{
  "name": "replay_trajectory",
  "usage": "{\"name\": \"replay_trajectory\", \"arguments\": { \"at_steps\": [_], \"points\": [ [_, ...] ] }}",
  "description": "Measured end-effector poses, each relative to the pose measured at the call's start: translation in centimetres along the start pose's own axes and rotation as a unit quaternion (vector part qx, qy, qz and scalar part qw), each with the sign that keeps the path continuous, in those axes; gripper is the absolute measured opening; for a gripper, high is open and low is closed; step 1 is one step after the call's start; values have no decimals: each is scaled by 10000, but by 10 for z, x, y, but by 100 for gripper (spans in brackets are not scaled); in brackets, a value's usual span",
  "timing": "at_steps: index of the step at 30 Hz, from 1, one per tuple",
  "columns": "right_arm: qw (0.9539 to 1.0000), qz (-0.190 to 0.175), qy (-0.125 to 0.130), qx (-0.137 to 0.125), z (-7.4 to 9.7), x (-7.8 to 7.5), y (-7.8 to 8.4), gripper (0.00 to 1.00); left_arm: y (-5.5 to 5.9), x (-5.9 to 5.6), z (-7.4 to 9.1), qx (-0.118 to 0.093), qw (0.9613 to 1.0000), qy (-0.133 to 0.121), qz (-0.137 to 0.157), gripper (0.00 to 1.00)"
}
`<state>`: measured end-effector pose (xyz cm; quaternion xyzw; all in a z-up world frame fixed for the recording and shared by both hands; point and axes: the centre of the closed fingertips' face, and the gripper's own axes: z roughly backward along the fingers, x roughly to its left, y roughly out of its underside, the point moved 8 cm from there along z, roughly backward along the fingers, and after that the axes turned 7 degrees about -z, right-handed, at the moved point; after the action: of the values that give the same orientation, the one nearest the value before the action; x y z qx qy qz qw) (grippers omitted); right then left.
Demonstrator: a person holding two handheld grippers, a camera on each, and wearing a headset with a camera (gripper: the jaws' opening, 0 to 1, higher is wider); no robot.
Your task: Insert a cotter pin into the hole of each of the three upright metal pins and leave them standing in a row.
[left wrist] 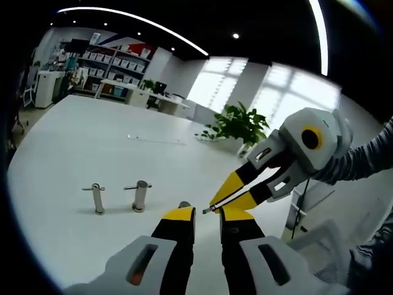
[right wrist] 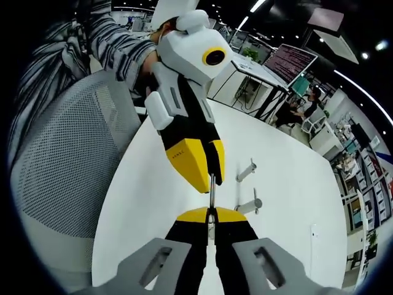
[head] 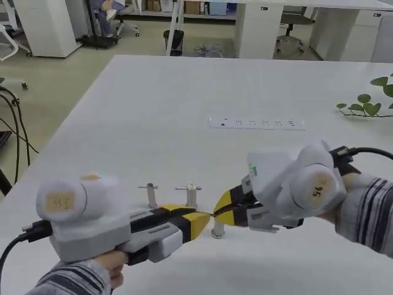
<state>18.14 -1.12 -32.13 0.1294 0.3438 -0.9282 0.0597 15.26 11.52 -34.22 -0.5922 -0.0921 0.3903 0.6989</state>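
Yellow at the tips of the right tongs (right wrist: pixel 212 216), pinched tight on one end of a thin cotter pin (right wrist: pixel 212 195). Points the free end into the narrow gap of the left tongs (left wrist: pixel 207 215), parted slightly and seemingly gripping nothing. Just below both tips, upright on the white table (head: pixel 184 104): the third metal pin (head: pixel 217 232), apparently not yet fitted, hole too small to make out. To its left in the head view, in a row: the middle metal pin (head: pixel 192 195) and the end metal pin (head: pixel 151 195), each with a crosspiece through the top.

Likely trouble: held by one end only, so prone to swivelling in the pinch and missing the hole. Could then push sideways and tip the free-standing third metal pin, perhaps into its neighbour, spoiling the row. Also at risk from the bulky left tongs, close alongside.

Plenty of bare table beyond and to the right; power strip (head: pixel 256 123) and plant (head: pixel 368 106) well apart. Left edge slanting away, well clear; near edge hidden under the grippers.
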Motion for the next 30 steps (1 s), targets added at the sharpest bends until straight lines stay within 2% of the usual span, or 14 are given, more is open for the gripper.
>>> {"name": "replay_trajectory", "arguments": {
  "at_steps": [3, 8, 10, 15, 18, 24, 27, 30],
  "points": [
    [10000, -3, -6, -18, 1, 1, -1, 0, -1, -1, 0, -68, 9999, 61, 70, 7],
    [10000, 5, 6, -54, 3, 1, -2, 0, 0, -2, -1, -59, 9999, 110, 117, 0],
    [10000, -11, 4, -63, 3, 2, -2, 0, 0, -2, -1, -88, 9995, 140, 251, 0],
    [10000, -35, 26, -72, 3, 4, -2, 0, 2, -4, 0, -103, 9995, 126, 264, 0],
    [10000, -58, 3, -55, 3, 4, -2, 0, 2, -6, 0, -84, 9997, 199, 101, 0],
    [9997, -246, -50, -61, 4, 3, 1, 0, 0, -8, 2, -53, 9986, 316, -411, 0],
    [9997, -243, -47, 4, 4, 1, 5, 3, -2, -9, 4, -84, 9971, 479, -586, 0],
    [9986, -493, -178, -117, 5, 2, 6, 1, -3, -12, 5, -42, 9941, 606, -898, 0]
  ]
}}
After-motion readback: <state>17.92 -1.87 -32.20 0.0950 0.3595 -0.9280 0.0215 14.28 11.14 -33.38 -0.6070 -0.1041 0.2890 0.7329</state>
